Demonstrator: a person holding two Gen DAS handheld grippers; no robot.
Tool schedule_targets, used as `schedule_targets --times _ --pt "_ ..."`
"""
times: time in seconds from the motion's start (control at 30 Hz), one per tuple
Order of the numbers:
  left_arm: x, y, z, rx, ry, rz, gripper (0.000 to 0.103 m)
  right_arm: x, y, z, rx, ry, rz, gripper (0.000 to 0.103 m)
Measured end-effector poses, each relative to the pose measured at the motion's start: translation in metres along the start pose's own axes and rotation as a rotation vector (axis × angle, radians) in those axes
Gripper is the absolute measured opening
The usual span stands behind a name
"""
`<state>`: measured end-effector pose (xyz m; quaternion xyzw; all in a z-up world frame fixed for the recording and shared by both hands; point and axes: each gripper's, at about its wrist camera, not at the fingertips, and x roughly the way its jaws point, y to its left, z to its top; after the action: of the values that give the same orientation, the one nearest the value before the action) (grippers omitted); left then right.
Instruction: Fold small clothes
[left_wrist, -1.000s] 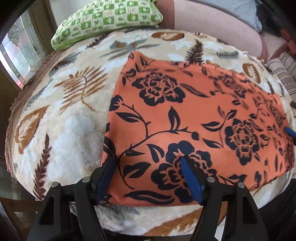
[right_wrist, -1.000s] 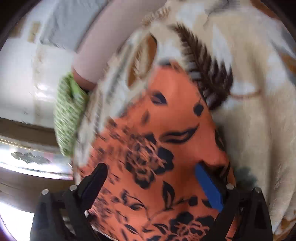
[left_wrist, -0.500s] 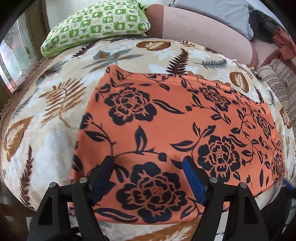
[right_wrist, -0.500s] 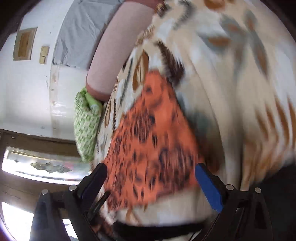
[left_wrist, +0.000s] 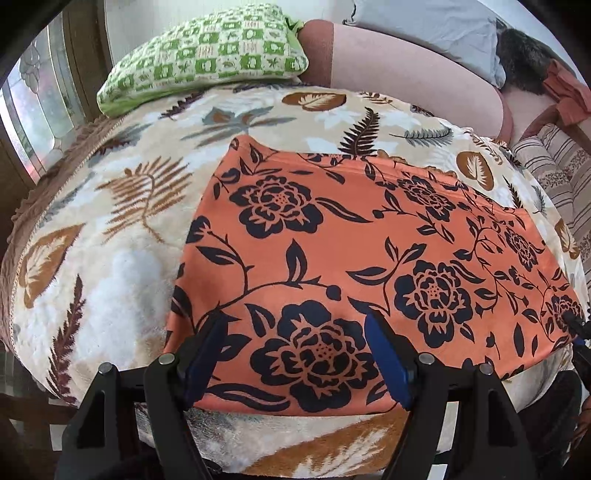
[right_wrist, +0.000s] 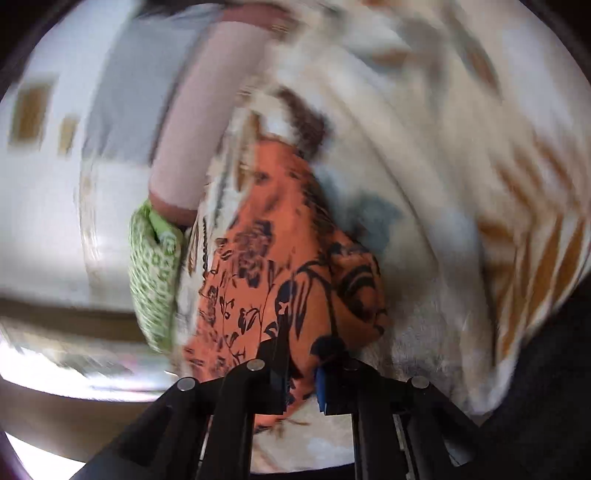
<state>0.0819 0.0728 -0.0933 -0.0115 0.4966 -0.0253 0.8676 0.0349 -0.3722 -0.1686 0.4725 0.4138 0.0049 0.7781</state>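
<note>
An orange cloth with black flowers (left_wrist: 332, 240) lies flat on a cream leaf-patterned blanket (left_wrist: 122, 236). My left gripper (left_wrist: 295, 332) is open, its blue-padded fingers over the cloth's near edge, with nothing held. In the right wrist view, which is blurred, my right gripper (right_wrist: 301, 354) is shut on the near right corner of the orange cloth (right_wrist: 266, 258). The right gripper's tip also shows at the cloth's right corner in the left wrist view (left_wrist: 574, 325).
A green checked pillow (left_wrist: 207, 59) lies at the back left, beside a pink bolster (left_wrist: 406, 74) and a grey sheet (left_wrist: 424, 26). A striped cushion (left_wrist: 554, 173) lies at the right. A window (left_wrist: 33, 107) stands at the left. The blanket's front edge drops away below my grippers.
My right gripper swung to the cloth's near right corner and closed on it. My left gripper drifted a little along the near edge and stayed open.
</note>
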Motion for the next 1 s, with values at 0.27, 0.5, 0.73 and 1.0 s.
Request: schedule_targets --times 0.27,0.5,0.73,1.0 --pt "-0.006 -0.009 0.002 0.031 -0.022 0.017 0.077 -0.007 -0.033 -0.004 0.089 0.026 0.025 0.079" --pt "0.004 -0.021 0.005 0.072 0.007 0.008 0.077 0.013 -0.049 0.005 0.185 0.085 0.126 0.014" --pt "0.003 -0.023 0.012 0.06 -0.01 0.019 0.077 0.01 -0.028 0.007 -0.002 0.106 -0.11 0.019" --pt "0.042 -0.015 0.002 0.081 0.042 0.084 0.086 -0.039 0.003 0.043 -0.11 -0.061 -0.063 0.08"
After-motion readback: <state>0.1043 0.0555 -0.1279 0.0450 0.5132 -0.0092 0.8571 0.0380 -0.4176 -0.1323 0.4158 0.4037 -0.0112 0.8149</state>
